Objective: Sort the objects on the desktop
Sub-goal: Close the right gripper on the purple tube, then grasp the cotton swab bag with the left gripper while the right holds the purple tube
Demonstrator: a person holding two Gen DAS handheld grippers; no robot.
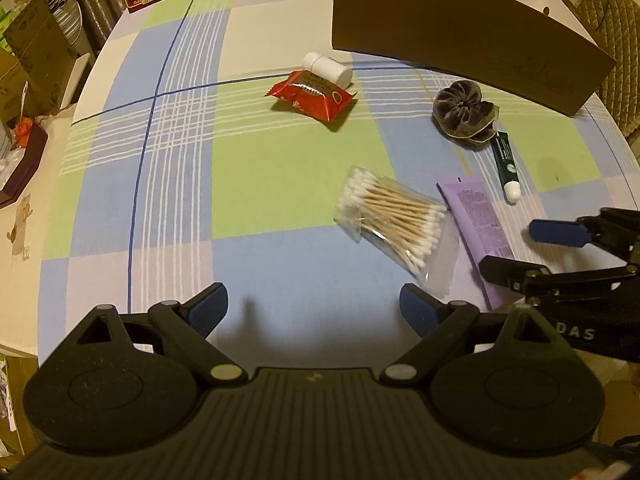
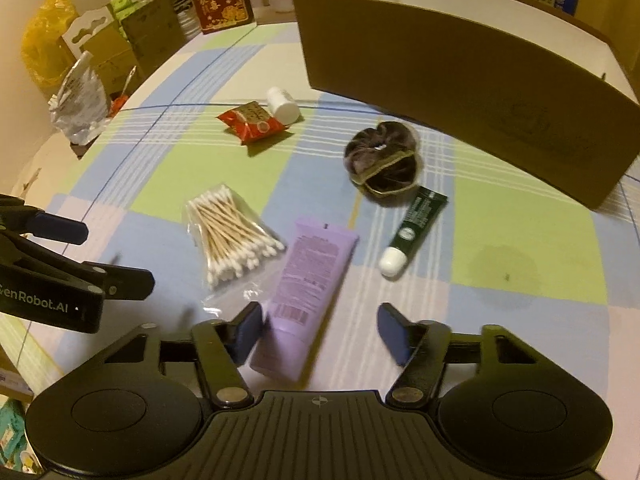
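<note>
The right tool (image 2: 320, 330) hangs over the near end of the purple tube (image 2: 310, 280), which lies flat on the checked tabletop (image 2: 520, 320). Its left pad (image 2: 250, 330) is at the tube's edge, the right pad stands clear, so the tube lies between the jaws, ungripped. Just left of that tool is the swab bag (image 2: 230, 236); ahead and right lies the green tube (image 2: 416, 228), and beyond it the scrunchie (image 2: 380, 156). Farther ahead sit the red packet (image 2: 254, 122) and white bottle (image 2: 282, 106), touching, with the box (image 2: 460, 92) at the back. The left tool (image 1: 314, 312) is spread wide over bare cloth, holding nothing, with the swab bag (image 1: 390, 216) ahead to its right.
</note>
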